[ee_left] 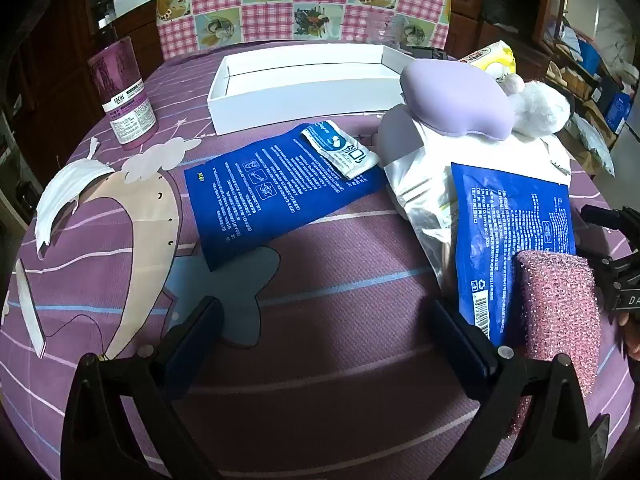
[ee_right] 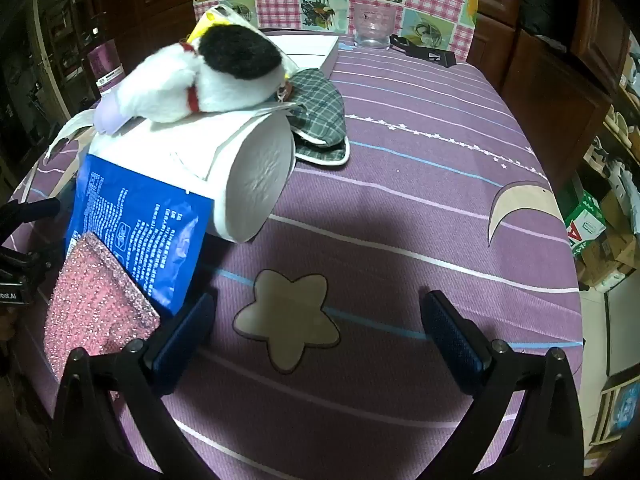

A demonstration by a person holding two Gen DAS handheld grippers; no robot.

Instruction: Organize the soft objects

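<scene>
A heap of soft objects lies between the two grippers. It holds a wrapped toilet roll point(ee_right: 256, 176), a white and black plush toy point(ee_right: 208, 76), a lilac cushion point(ee_left: 456, 96), a blue pack point(ee_left: 516, 236) and a pink glitter sponge point(ee_left: 560, 304). The sponge also shows in the right wrist view point(ee_right: 96, 300). A second blue pack point(ee_left: 276, 196) lies flat with a small sachet point(ee_left: 340, 152) on it. A white open box point(ee_left: 304, 84) stands behind. My left gripper point(ee_left: 324, 332) is open over bare cloth, left of the sponge. My right gripper point(ee_right: 316, 328) is open over a star print, right of the heap.
A purple canister point(ee_left: 124, 92) stands at the far left. A white face mask point(ee_left: 64, 196) lies on the left. A checked grey cloth mask point(ee_right: 320, 116) lies behind the roll. A clear jar point(ee_right: 372, 28) and a black strap point(ee_right: 428, 52) sit at the far edge. A tissue pack point(ee_left: 492, 60) lies behind the cushion.
</scene>
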